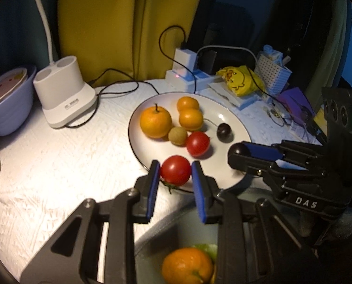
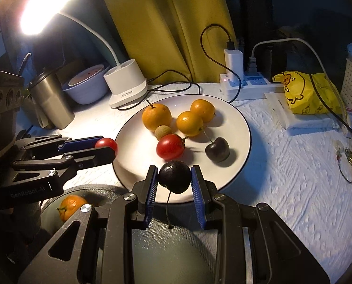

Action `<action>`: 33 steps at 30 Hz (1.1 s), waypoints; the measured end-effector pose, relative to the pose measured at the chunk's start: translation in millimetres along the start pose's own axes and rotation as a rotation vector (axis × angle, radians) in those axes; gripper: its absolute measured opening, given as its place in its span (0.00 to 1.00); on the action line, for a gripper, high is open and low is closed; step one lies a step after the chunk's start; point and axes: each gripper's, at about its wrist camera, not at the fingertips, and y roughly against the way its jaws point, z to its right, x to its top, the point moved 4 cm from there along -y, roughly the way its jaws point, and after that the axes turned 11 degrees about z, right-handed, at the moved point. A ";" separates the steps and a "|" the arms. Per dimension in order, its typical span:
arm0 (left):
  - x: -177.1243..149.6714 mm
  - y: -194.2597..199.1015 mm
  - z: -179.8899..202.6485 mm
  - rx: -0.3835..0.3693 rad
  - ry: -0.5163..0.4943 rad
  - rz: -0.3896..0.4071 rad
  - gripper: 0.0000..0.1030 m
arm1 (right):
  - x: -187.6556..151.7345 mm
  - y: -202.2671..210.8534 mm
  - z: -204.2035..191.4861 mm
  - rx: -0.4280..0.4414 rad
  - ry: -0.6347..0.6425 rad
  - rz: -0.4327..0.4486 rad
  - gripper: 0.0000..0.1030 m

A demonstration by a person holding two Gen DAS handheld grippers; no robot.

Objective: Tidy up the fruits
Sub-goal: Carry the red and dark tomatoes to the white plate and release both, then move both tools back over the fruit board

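A white plate (image 1: 225, 175) (image 2: 237, 127) holds three oranges (image 2: 156, 116), a small brown fruit (image 2: 162, 130), a red tomato (image 2: 170, 146) and a dark cherry (image 2: 217, 152). My left gripper (image 1: 176, 171) is shut on a second red tomato (image 1: 176, 170) over the plate's near edge; it also shows in the right wrist view (image 2: 106, 144). My right gripper (image 2: 174, 176) is shut on a dark cherry (image 2: 175, 176) with a hanging stem, above the plate's near rim. A grey bowl (image 2: 176, 241) below both grippers holds an orange (image 1: 187, 265) (image 2: 70, 206).
A white lamp base (image 1: 64, 94) stands at the back left beside a lilac bowl (image 1: 8, 108) and a steel cup (image 2: 50, 101). A power strip with chargers and cables (image 2: 246, 87), a yellow duck bag (image 2: 306, 92) and a white basket (image 1: 271, 73) crowd the back right.
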 end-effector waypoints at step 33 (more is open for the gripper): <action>1.1 50.1 1.5 -0.002 0.021 0.082 0.39 | -1.0 22.9 -26.8 -0.024 0.048 0.007 0.30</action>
